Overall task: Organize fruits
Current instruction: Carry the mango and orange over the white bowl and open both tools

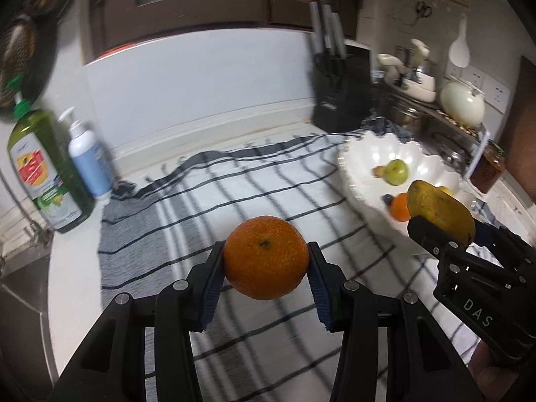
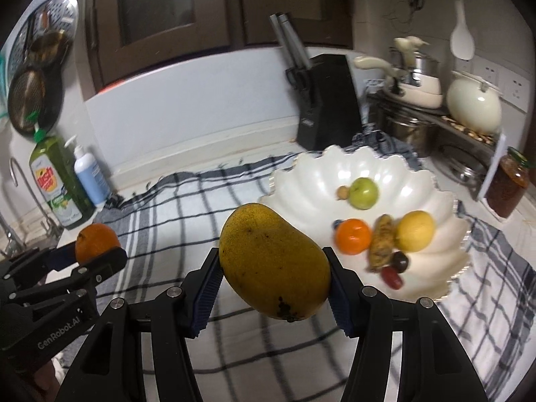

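Far left, at counter edge by sink: green dish-soap bottle point(image 2: 60, 184), one; white-and-blue pump bottle point(image 2: 88, 176), one, just beside it.

Left gripper point(image 1: 266, 263): pads pinching one orange point(image 1: 266, 257) at its two sides, fruit centred between fingertips, lifted clear of checked cloth point(image 1: 207, 194).

Checked cloth: one, spread over white counter, bare and open between the two grippers and back to the wall ledge; left edge rumpled near the bottles.

Right gripper point(image 2: 274, 271): pads clamped on one yellow mango point(image 2: 273, 261), held slantwise, stem end low, raised above cloth just short of the bowl's near rim.

White scalloped bowl point(image 2: 395, 164): one, on cloth, holding one green apple point(image 2: 363, 192), one small orange point(image 2: 353, 236), one yellow round fruit point(image 2: 415, 231), one brownish oblong fruit, perhaps a small banana point(image 2: 382, 243), blurred, plus a few small dark pieces. Left half of bowl floor free.

Behind: black knife block point(image 2: 326, 100), one. Far right: jar point(image 2: 507, 184), one, at bowl's right.
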Demonstrator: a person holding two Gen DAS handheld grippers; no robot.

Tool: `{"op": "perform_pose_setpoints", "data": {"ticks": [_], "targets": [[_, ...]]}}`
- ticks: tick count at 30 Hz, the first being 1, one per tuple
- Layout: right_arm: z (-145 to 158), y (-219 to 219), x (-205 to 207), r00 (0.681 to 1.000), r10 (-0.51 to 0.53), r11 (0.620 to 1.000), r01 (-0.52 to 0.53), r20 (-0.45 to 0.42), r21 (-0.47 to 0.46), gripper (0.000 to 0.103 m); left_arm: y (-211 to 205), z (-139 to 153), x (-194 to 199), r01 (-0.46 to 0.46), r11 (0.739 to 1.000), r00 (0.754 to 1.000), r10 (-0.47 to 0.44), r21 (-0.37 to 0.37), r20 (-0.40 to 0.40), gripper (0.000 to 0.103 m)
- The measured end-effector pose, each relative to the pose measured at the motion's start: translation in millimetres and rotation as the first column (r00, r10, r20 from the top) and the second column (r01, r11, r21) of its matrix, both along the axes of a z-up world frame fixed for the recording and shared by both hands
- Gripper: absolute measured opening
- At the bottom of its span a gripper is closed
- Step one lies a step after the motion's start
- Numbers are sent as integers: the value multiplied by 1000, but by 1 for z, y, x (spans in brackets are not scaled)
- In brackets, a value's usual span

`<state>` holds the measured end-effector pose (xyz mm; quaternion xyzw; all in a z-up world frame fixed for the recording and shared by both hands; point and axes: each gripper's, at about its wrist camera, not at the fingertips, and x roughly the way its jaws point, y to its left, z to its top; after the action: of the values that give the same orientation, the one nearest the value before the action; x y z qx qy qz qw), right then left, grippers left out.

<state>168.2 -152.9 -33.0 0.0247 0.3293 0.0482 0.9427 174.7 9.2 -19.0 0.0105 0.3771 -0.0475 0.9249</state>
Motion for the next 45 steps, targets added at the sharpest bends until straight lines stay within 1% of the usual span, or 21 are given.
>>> {"op": "perform_pose_setpoints", "data": {"ticks": [9, 18, 21, 26, 32, 36, 38, 40, 42, 44, 45], "targets": [[16, -60, -8, 994, -108, 994, 108, 26, 4, 59, -60, 17, 11, 106, 994, 994, -106, -4, 33, 47], [16, -112, 2, 980, -196, 981, 196, 17, -1, 59, -113, 23, 40, 197, 980, 979, -195, -28, 50, 47], [9, -123, 10, 977, -215, 977, 215, 1, 2, 59, -125, 18, 51, 213, 977, 976, -212, -26, 43, 47], [-5, -136, 26, 972, -235, 972, 235, -28, 5, 59, -140, 3, 73, 235, 972, 972, -234, -30, 22, 47], [-21, -142, 40, 969, -241, 970, 241, -57, -4, 59, -150, -17, 92, 248, 968, 968, -249, -27, -24, 47], [-28, -142, 47, 967, -242, 970, 242, -79, -12, 59, -151, -28, 99, 238, 971, 970, -238, -16, -44, 48], [-30, -141, 50, 967, -240, 971, 239, -90, -15, 59, -150, -30, 100, 234, 972, 971, -235, -17, -44, 51], [-32, -140, 50, 967, -238, 971, 237, -93, -18, 60, -148, -27, 98, 228, 974, 973, -228, -8, -27, 65], [-31, -139, 50, 965, -245, 969, 244, -90, -24, 62, -146, -25, 97, 219, 976, 976, -219, 6, -14, 67], [-28, -139, 48, 962, -264, 964, 261, -71, -42, 67, -145, -24, 97, 207, 978, 978, -207, 17, -12, 67], [-26, -139, 47, 960, -273, 961, 270, -61, -52, 72, -143, -23, 98, 204, 979, 979, -204, 18, -12, 67]]}}
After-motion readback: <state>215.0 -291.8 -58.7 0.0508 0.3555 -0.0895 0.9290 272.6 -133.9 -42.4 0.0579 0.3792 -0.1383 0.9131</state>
